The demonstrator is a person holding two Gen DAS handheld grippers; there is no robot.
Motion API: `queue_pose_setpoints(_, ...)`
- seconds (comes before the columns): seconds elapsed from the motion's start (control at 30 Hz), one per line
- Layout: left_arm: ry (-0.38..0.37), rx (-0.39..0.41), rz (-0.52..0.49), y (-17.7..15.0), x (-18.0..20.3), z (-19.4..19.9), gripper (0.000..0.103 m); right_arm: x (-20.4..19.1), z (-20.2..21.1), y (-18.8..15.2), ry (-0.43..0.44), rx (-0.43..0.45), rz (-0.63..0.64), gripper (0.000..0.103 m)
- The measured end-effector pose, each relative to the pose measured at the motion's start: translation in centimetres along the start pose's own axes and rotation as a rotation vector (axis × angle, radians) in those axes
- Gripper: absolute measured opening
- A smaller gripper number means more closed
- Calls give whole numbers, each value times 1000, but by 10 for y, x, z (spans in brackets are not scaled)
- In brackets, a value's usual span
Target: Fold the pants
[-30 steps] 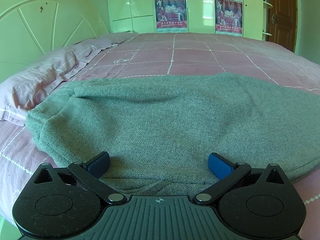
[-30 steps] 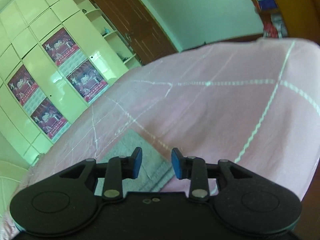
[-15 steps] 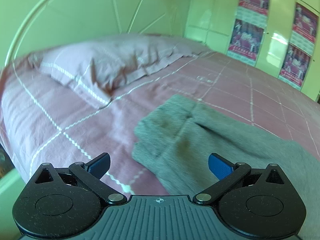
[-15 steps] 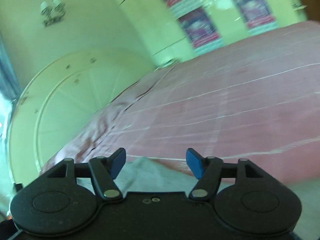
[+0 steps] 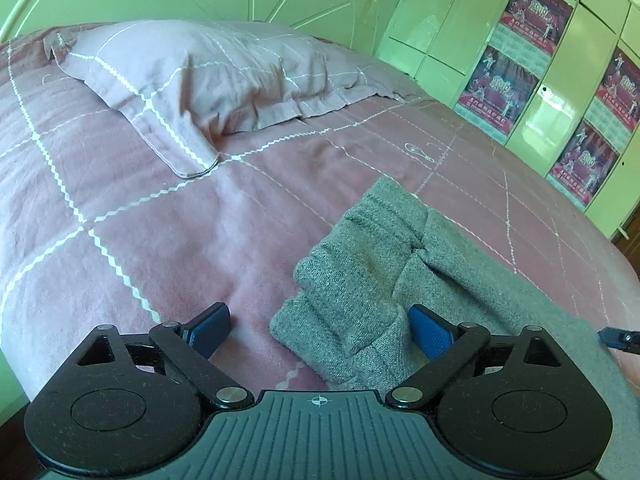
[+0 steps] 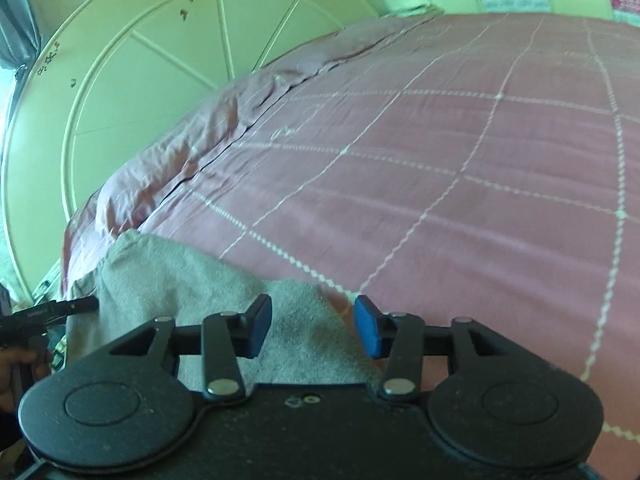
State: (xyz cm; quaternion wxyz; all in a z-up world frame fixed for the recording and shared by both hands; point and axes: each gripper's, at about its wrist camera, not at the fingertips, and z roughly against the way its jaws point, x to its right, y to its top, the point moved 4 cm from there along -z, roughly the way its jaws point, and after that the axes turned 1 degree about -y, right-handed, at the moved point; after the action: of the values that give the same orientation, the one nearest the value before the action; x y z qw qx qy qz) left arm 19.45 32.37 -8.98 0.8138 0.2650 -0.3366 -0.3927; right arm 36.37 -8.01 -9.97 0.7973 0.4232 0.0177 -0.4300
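Grey knitted pants (image 5: 400,280) lie flat on a pink checked bed cover (image 5: 160,220), near the pillow, ready for folding. The left claw (image 5: 318,330) hovers wide open over their bunched end, holding nothing. The right claw (image 6: 312,328), half open and empty, sits above another edge. A second ago, the left faced the broad middle.

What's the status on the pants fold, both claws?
Left claw open, empty, at pants' bunched end. Right claw open, empty, over far edge. Grey knit pants flat on pink bedspread, fold not started. Pillow well clear.
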Motion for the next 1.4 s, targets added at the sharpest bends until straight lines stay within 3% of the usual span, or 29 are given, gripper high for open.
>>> queue_pose_setpoints(0.27,-9,11,-8,-2,0,1,95,-26,-1,0,144,-31,8,37)
queue_pose_setpoints(0.5,-11,22,-21,-4,0,6,95,-13,-33,12,204,-61,-188,40)
queue_pose_setpoints(0.6,-19,34,-21,-7,0,7,95,-10,-40,12,112,-88,-183,22)
queue_pose_setpoints(0.63,-23,40,-18,-7,0,8,89,-12,-39,13,71,-79,-159,7)
queue_pose_setpoints(0.67,-46,46,-18,-9,1,9,81,-19,-36,15,30,-55,-105,2)
queue_pose_setpoints(0.7,-78,49,-21,-9,3,11,64,-25,-31,16,8,-26,-57,0)
queue_pose_setpoints(0.83,-113,118,-21,2,5,25,44,-40,-1,29,-11,110,14,0)
queue_pose_setpoints(0.93,-106,150,-92,5,13,33,43,-48,5,30,-65,151,110,0)
queue_pose_setpoints(1.0,-73,80,-104,-6,7,15,46,-30,-24,18,-152,48,90,0)
queue_pose_setpoints(1.03,-90,79,-69,-9,-1,9,54,-14,-43,8,-203,-27,44,0)
queue_pose_setpoints(1.1,-130,54,20,-6,-11,9,59,-4,-40,5,-182,27,-23,0)
queue_pose_setpoints(1.13,-131,49,23,-3,-12,13,66,-4,-33,7,-201,61,-44,8)
queue_pose_setpoints(1.2,-70,80,-19,0,-11,28,78,-6,-6,10,-251,167,-60,8)
queue_pose_setpoints(1.27,-30,124,-102,2,-2,46,78,-10,22,13,-222,247,-74,8)
queue_pose_setpoints(1.4,-48,241,-205,9,36,77,78,-42,44,5,-171,257,5,11)
